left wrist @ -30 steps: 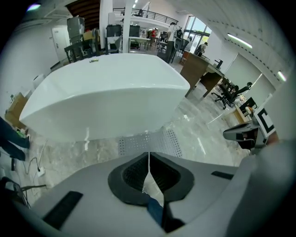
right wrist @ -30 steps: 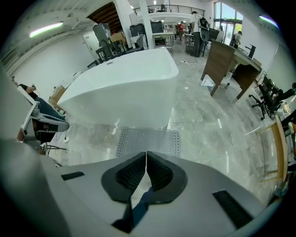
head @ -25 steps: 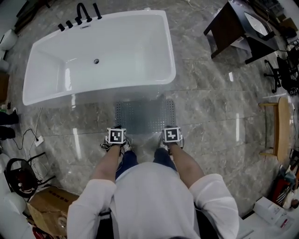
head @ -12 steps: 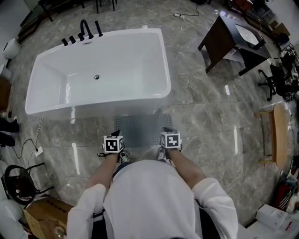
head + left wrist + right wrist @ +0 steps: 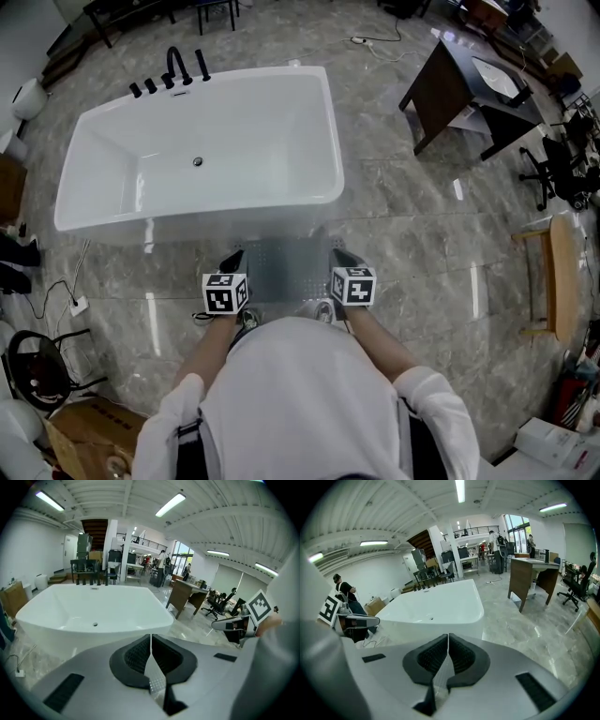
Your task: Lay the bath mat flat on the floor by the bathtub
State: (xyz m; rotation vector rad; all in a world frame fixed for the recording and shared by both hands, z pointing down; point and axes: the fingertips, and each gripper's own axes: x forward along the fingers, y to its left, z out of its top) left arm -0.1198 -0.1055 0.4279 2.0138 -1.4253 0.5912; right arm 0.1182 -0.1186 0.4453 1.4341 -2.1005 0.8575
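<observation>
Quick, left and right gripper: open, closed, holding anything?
Left gripper: closed, pinching an edge of the translucent grey perforated bath mat.
Right gripper: closed, pinching the same bath mat.

Bright, even light from ceiling strips (image 5: 460, 490); glare streaks on glossy floor (image 5: 473, 281); fisheye bending, dark corners

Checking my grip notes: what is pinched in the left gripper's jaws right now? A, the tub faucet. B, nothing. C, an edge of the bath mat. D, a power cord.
C: in the left gripper view, the left gripper has its jaws closed on a thin dotted strip of the translucent bath mat.
</observation>
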